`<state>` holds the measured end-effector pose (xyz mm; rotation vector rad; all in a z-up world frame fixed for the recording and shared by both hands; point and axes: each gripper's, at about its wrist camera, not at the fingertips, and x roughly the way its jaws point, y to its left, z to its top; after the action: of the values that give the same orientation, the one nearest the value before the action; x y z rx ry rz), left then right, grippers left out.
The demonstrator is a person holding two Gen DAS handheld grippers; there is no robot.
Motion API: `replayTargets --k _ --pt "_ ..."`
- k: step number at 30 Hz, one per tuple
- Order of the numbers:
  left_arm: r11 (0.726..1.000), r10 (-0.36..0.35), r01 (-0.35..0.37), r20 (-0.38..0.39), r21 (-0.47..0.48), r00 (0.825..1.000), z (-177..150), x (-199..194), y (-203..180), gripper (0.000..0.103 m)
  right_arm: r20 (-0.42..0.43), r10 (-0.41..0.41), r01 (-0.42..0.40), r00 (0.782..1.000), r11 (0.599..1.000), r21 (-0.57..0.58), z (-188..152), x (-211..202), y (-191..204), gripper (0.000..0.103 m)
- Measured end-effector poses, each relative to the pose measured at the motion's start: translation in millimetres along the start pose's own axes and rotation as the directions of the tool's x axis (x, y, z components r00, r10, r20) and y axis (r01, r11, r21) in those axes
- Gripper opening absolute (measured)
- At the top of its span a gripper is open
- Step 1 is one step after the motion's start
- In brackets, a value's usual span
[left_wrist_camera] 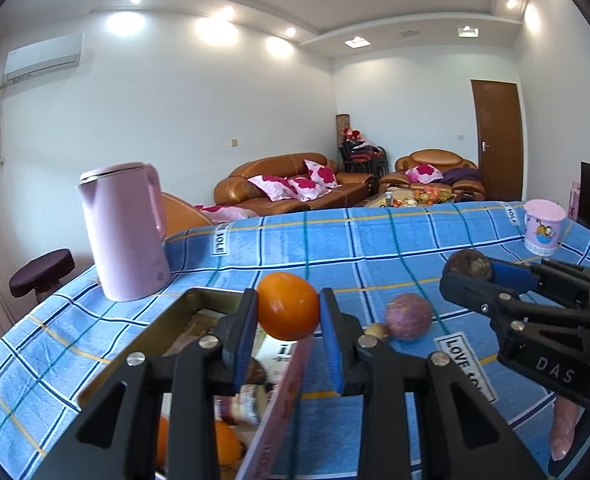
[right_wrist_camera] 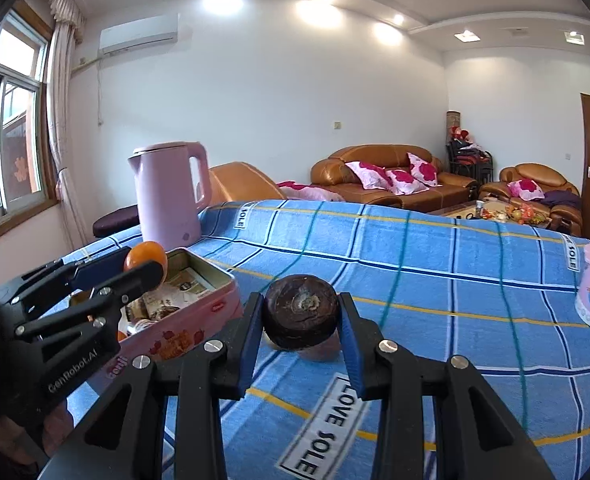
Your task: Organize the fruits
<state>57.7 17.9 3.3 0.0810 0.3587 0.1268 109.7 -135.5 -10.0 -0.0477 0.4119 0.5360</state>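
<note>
My left gripper [left_wrist_camera: 288, 312] is shut on an orange fruit [left_wrist_camera: 288, 306] and holds it above the open pink tin box [left_wrist_camera: 283, 392]; it also shows in the right wrist view [right_wrist_camera: 143, 266] over the tin [right_wrist_camera: 199, 324]. More orange fruit [left_wrist_camera: 227, 442] lies inside the tin. My right gripper [right_wrist_camera: 301, 316] is shut on a dark brown round fruit [right_wrist_camera: 301, 312] above the blue cloth; it shows in the left wrist view [left_wrist_camera: 469, 270] too. A purple round fruit [left_wrist_camera: 409, 316] and a small pale fruit [left_wrist_camera: 377, 331] lie on the cloth beside the tin.
A pink kettle [left_wrist_camera: 125, 232] stands at the table's far left, behind the tin. A pink cup [left_wrist_camera: 543, 226] stands at the far right edge. The blue checked cloth [right_wrist_camera: 435, 280] covers the table. Sofas and a door lie beyond.
</note>
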Motion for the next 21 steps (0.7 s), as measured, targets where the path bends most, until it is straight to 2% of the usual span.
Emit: replayTargets --k 10,21 --pt "0.998 0.056 -0.056 -0.045 -0.006 0.997 1 1 31 0.032 0.007 0.08 -0.08 0.997 0.997 0.011 23 12 26 0.039" --pt "0.99 0.129 -0.133 -0.095 -0.043 0.987 -1 12 69 0.032 -0.021 0.128 -0.129 0.992 0.991 -0.034 35 31 56 0.039"
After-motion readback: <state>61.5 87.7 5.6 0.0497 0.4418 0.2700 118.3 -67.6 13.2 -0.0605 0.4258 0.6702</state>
